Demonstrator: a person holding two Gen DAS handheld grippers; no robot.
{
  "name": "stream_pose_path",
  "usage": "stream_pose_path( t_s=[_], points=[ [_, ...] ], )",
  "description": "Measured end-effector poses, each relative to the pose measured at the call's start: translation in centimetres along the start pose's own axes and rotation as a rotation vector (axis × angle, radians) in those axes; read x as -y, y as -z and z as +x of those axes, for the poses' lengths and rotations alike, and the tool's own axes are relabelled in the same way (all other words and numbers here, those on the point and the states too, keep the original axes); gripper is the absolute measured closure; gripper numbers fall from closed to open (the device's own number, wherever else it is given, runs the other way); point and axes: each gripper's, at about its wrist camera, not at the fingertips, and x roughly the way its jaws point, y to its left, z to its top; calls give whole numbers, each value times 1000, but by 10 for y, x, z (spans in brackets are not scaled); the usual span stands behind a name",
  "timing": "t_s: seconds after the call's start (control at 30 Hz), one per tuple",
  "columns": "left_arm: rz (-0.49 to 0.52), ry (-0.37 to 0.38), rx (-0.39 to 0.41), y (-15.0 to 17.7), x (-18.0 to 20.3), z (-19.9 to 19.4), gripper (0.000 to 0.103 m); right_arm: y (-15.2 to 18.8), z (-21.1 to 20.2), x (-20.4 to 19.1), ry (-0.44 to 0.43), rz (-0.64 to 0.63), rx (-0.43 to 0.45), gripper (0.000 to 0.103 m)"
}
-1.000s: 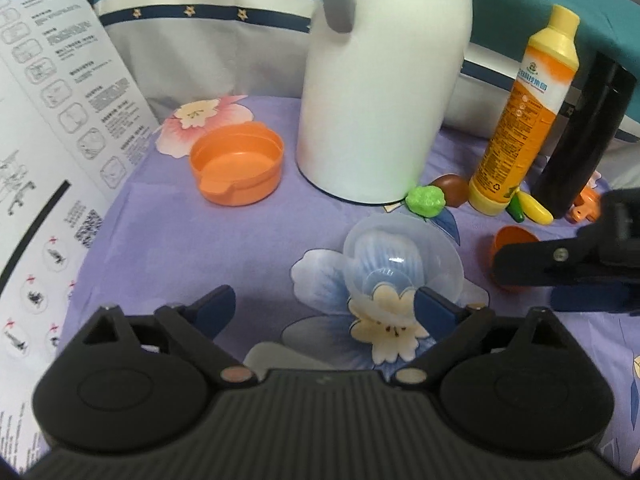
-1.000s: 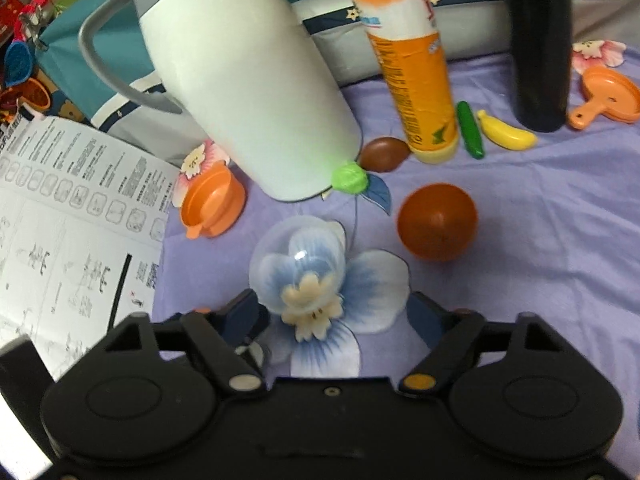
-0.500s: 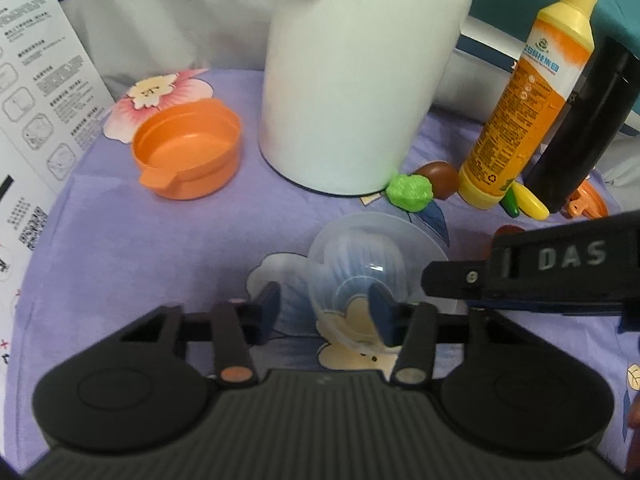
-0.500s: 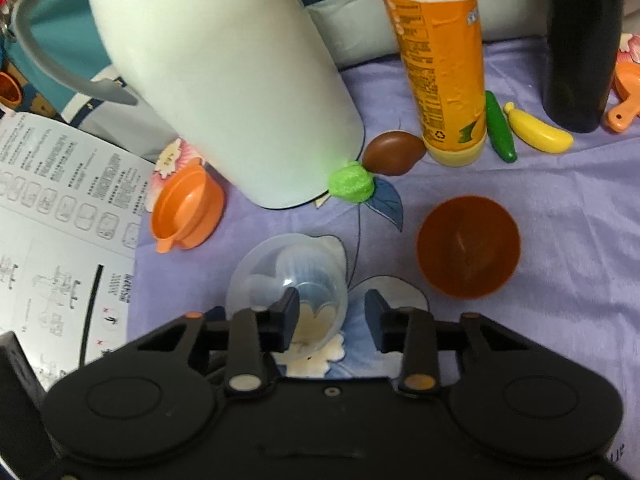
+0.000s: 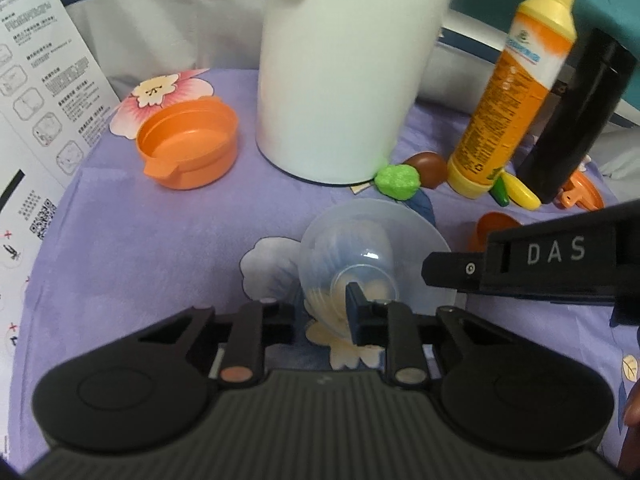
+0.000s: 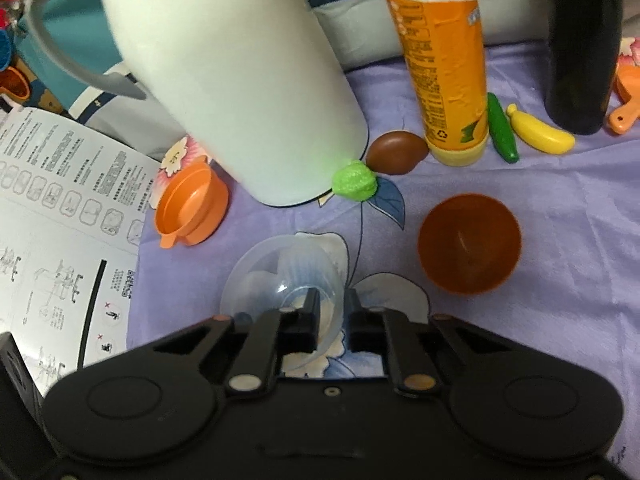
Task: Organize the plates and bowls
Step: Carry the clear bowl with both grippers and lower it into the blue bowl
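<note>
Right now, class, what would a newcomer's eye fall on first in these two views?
Most likely the tall white jug standing at the back of the purple flowered cloth. Next, the clear bowl in the foreground, its rim between the jaws of both grippers, with an orange bowl to its right.
</note>
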Motion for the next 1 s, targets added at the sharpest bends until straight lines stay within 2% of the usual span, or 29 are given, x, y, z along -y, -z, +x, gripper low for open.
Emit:
stream_pose_path(
  t_s=[0.3,1.0],
  points=[
    [46,32,-9,23,29,-42,81,21,-47,10,-2,-19,41,90],
    [185,108,-24,95,119,-131,81,117,-176,78,16,29,125,90]
  ],
)
